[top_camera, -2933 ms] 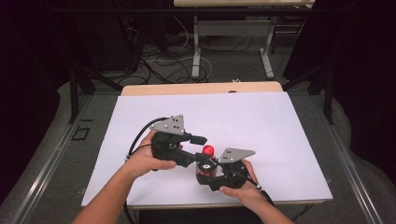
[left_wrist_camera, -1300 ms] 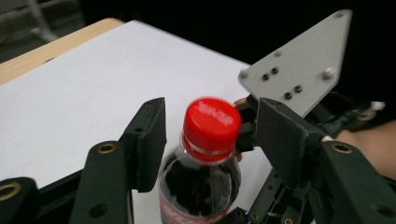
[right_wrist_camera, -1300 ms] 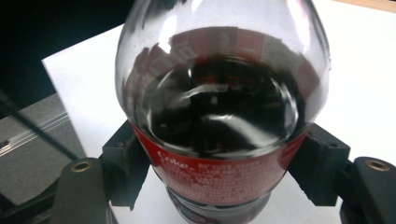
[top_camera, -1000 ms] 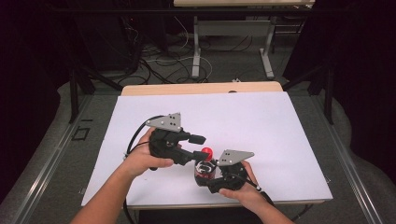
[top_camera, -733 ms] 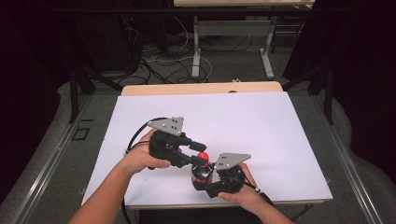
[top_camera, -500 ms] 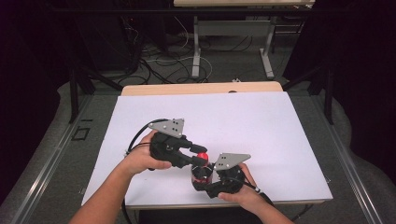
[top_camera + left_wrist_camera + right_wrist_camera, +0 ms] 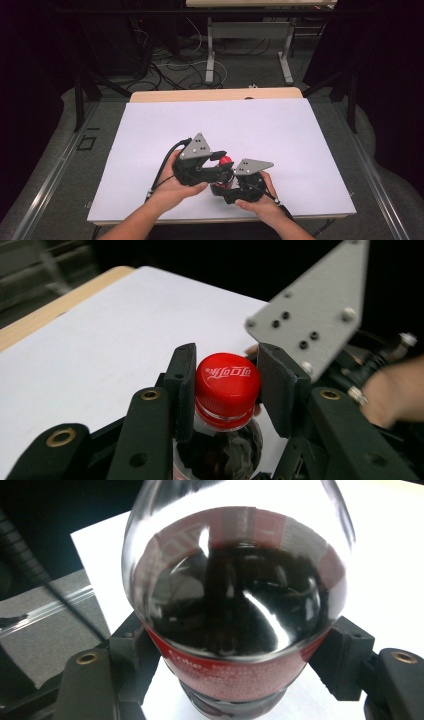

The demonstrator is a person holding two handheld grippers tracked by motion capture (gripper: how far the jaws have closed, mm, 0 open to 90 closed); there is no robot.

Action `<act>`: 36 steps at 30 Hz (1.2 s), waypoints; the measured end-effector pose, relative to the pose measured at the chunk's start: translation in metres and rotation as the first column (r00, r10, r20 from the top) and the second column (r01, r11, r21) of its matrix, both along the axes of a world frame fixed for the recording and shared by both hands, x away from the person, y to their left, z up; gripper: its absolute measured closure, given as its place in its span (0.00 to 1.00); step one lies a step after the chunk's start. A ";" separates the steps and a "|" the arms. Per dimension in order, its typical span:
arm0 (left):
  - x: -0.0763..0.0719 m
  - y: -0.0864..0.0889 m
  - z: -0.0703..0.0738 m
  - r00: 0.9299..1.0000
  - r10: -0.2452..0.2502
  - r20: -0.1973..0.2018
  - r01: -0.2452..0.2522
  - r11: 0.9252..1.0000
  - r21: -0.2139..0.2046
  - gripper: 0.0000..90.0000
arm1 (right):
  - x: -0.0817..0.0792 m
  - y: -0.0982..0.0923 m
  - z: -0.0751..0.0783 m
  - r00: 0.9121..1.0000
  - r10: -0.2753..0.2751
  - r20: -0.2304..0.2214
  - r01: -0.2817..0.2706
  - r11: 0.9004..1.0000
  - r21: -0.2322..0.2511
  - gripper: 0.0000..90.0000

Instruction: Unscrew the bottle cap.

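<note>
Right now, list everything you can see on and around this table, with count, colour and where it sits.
bottle: one, clear with dark drink and red label, near front edge of the table, held between both grippers
cap: one, red with white lettering, on the bottle's neck
table: one, white top with wooden far edge, centre
second table: one, grey legs, behind
cables: several, dark, on the floor behind
left gripper: one, black, shut on the cap
right gripper: one, black, shut on the bottle's body
hands: two, at the front edge
</note>
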State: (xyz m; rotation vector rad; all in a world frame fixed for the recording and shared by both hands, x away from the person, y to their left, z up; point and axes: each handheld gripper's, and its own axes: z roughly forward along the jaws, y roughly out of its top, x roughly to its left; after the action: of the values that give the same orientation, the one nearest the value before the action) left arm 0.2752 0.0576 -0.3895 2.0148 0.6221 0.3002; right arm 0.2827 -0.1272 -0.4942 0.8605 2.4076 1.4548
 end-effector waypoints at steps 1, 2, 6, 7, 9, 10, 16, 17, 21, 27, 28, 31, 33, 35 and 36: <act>-0.003 -0.002 -0.001 0.999 0.042 0.004 -0.042 0.999 -0.009 0.68 | 0.000 0.000 0.000 1.000 -0.011 -0.001 0.011 1.000 -0.003 0.32; -0.005 -0.003 -0.001 0.996 0.086 0.001 -0.086 0.996 0.001 0.68 | 0.000 0.000 0.000 1.000 -0.021 0.001 0.021 1.000 -0.011 0.32; -0.011 -0.010 0.000 0.987 0.151 0.051 -0.151 0.989 -0.013 0.68 | 0.001 0.000 -0.002 0.998 -0.063 -0.003 0.063 0.997 -0.048 0.32; -0.011 -0.010 -0.001 0.989 0.148 0.031 -0.147 0.989 -0.031 0.68 | 0.001 0.000 -0.003 0.998 -0.068 -0.003 0.068 0.997 -0.036 0.32; -0.010 -0.011 0.000 0.990 0.136 0.039 -0.135 0.991 -0.013 0.68 | 0.003 -0.001 -0.003 0.998 -0.064 -0.016 0.064 0.998 -0.027 0.32; -0.010 -0.010 0.000 0.989 0.141 0.041 -0.140 0.990 -0.014 0.68 | 0.003 -0.002 -0.003 0.998 -0.067 -0.014 0.067 0.997 -0.028 0.32; -0.007 -0.002 0.001 0.989 0.145 0.032 -0.144 0.989 -0.032 0.68 | 0.006 -0.003 -0.005 0.997 -0.074 -0.003 0.074 0.997 -0.018 0.32; -0.006 0.000 0.000 0.988 0.149 0.034 -0.148 0.988 -0.035 0.68 | 0.007 -0.004 -0.006 0.997 -0.072 0.008 0.072 0.997 -0.022 0.32; -0.001 0.008 -0.005 0.985 0.169 0.025 -0.168 0.985 -0.036 0.68 | 0.010 -0.005 -0.007 0.996 -0.090 -0.001 0.090 0.996 -0.025 0.32; 0.010 0.022 -0.020 0.975 0.222 -0.003 -0.222 0.975 -0.024 0.68 | 0.018 -0.008 -0.006 0.993 -0.117 0.014 0.117 0.993 -0.030 0.32; 0.012 0.025 -0.023 0.974 0.228 -0.006 -0.229 0.973 -0.024 0.68 | 0.021 -0.008 -0.005 0.992 -0.123 0.023 0.123 0.992 -0.027 0.32; 0.018 0.032 -0.033 0.969 0.246 -0.020 -0.246 0.969 -0.020 0.68 | 0.029 -0.009 -0.004 0.990 -0.136 0.042 0.138 0.990 -0.029 0.32; 0.023 0.037 -0.040 0.964 0.264 -0.020 -0.264 0.964 -0.012 0.68 | 0.035 -0.010 -0.002 0.988 -0.148 0.052 0.149 0.988 -0.034 0.32; 0.027 0.041 -0.047 0.962 0.273 -0.030 -0.273 0.962 -0.018 0.68 | 0.042 -0.010 -0.001 0.986 -0.156 0.063 0.159 0.987 -0.033 0.32; 0.029 0.043 -0.051 0.960 0.279 -0.034 -0.279 0.960 -0.016 0.68 | 0.046 -0.010 0.000 0.986 -0.156 0.058 0.159 0.986 -0.049 0.32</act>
State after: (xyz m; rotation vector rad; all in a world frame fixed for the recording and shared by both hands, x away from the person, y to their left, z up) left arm 0.3044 0.1010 -0.4402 1.9146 0.9285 0.4290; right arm 0.3284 -0.1372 -0.4938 0.9629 2.2712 1.3325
